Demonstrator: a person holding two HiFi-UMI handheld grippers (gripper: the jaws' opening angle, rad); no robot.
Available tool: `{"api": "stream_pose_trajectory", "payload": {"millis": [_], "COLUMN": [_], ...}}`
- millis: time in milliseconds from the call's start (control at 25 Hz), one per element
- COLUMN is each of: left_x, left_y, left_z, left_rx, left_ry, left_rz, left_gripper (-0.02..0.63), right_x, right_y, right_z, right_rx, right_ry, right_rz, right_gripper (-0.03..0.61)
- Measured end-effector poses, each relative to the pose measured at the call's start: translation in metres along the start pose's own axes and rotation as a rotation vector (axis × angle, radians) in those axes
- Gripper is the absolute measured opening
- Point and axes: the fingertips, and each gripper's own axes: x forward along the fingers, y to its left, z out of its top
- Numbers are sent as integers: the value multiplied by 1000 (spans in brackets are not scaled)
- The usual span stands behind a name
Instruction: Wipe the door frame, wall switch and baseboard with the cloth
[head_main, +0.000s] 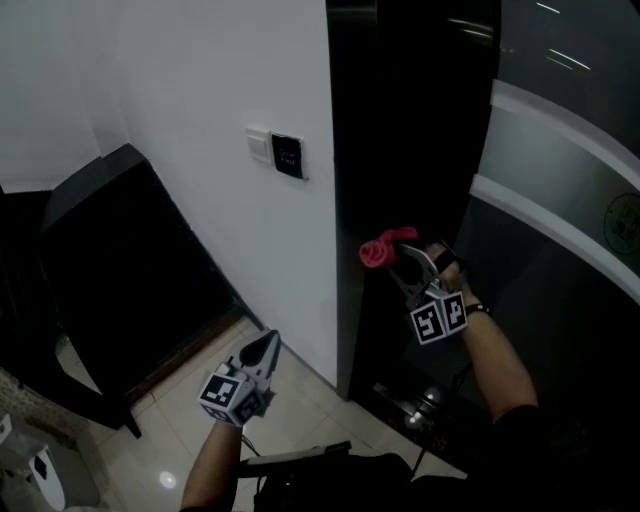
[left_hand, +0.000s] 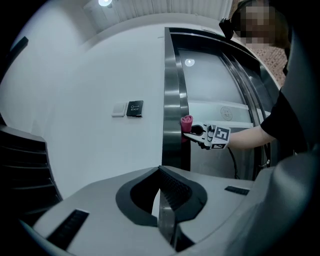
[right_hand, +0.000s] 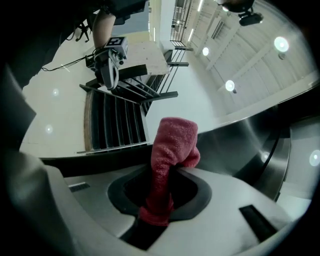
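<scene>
A pink-red cloth (head_main: 380, 247) is bunched in my right gripper (head_main: 402, 256), which is shut on it. The cloth (left_hand: 186, 120) presses against the dark metal door frame (head_main: 350, 200) at about mid height. In the right gripper view the cloth (right_hand: 170, 155) sticks up from between the jaws. The wall switch (head_main: 258, 145) and a black exit panel (head_main: 288, 155) sit on the white wall left of the frame. My left gripper (head_main: 268, 345) hangs lower, near the floor, shut and holding nothing. The baseboard (head_main: 195, 345) runs dark along the wall's foot.
A black slatted bench or chair (head_main: 110, 270) leans against the wall at the left. A glass door with a white band (head_main: 560, 150) fills the right. Beige floor tiles (head_main: 290, 420) lie below. A cable trails near the person's arm.
</scene>
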Motion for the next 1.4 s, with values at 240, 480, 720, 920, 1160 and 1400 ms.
{"api": "stream_pose_trajectory", "payload": {"millis": [240, 480, 720, 920, 1160, 1400], "left_x": [5, -1, -8, -4, 27, 40], "left_y": [-5, -1, 3, -4, -40, -92], "left_z": [-9, -17, -24, -30, -31, -26], "left_rx": [-13, -31, -53, -29, 6, 3], "left_ry": [15, 37, 41, 58, 24, -27], "left_rz": [-8, 9, -1, 26, 180, 361], "left_gripper": [0, 0, 0, 0, 0, 0], "right_x": [-4, -8, -10, -7, -12, -8], "right_y": [44, 91, 124, 144, 146, 148], "right_z": [-8, -19, -24, -30, -29, -34], "right_rx": [21, 48, 78, 134, 47, 42], "right_ry": [25, 54, 104, 101, 23, -38], "right_rz": [58, 140, 191, 171, 187, 231], "right_gripper": [91, 91, 91, 91, 91, 91]}}
